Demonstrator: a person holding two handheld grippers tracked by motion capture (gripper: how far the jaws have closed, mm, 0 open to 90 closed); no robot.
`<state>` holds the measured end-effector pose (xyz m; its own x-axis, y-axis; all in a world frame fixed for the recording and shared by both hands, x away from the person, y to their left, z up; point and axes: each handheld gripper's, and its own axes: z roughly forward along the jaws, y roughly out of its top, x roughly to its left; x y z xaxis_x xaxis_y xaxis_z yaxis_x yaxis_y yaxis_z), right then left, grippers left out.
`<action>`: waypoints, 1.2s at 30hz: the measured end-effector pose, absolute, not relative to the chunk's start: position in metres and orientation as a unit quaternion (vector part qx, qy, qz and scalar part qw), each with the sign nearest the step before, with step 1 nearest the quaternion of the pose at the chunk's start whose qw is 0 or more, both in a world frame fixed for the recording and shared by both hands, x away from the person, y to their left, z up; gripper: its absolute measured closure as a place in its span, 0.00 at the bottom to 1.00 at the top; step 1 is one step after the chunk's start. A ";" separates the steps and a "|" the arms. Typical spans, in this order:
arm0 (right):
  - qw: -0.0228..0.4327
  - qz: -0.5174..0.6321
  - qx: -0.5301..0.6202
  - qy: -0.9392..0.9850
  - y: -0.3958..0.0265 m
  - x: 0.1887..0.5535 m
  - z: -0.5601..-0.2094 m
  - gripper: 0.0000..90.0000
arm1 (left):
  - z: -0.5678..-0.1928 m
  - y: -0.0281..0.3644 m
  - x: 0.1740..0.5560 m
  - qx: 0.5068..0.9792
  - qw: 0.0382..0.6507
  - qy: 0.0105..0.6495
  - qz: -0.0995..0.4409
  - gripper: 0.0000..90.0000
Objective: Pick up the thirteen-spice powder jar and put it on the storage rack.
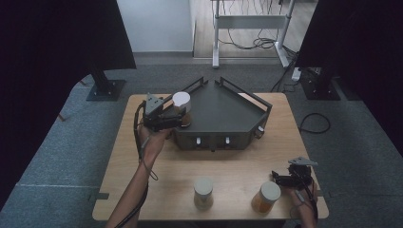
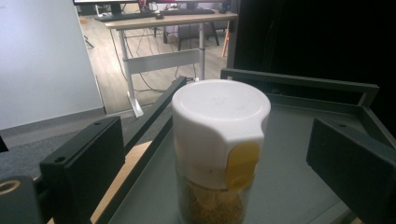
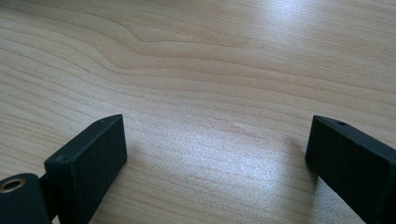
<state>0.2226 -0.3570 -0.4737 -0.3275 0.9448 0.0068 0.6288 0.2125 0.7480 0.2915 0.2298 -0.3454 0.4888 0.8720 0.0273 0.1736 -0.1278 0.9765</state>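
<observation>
A clear jar (image 2: 219, 140) with a white lid, a yellow flip tab and brown grains stands at the left corner of a dark grey tray (image 2: 299, 79). It sits between the jaws of my left gripper (image 2: 215, 158), which stand open with a gap on each side of it. From above, that jar (image 1: 181, 105) and the left gripper (image 1: 177, 118) are at the tray's (image 1: 247, 97) left edge. My right gripper (image 3: 217, 149) hovers open just above bare wood. In the high view the right gripper (image 1: 279, 179) is at the table's front right.
Two more white-lidded jars stand near the front edge: one with pale contents (image 1: 203, 192) at the middle, one with orange contents (image 1: 266, 196) just left of the right gripper. The wooden table (image 1: 237, 164) has free room between tray and jars. Black stands flank the table.
</observation>
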 end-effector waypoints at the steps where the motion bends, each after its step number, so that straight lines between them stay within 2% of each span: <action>1: 0.235 0.336 0.530 0.742 -0.357 0.223 -0.474 0.05 | -0.346 0.231 0.290 0.678 0.534 0.386 0.326 0.04; 36: 0.235 0.336 0.530 0.742 -0.357 0.223 -0.474 0.05 | -0.351 0.257 0.253 0.683 0.543 0.374 0.316 0.05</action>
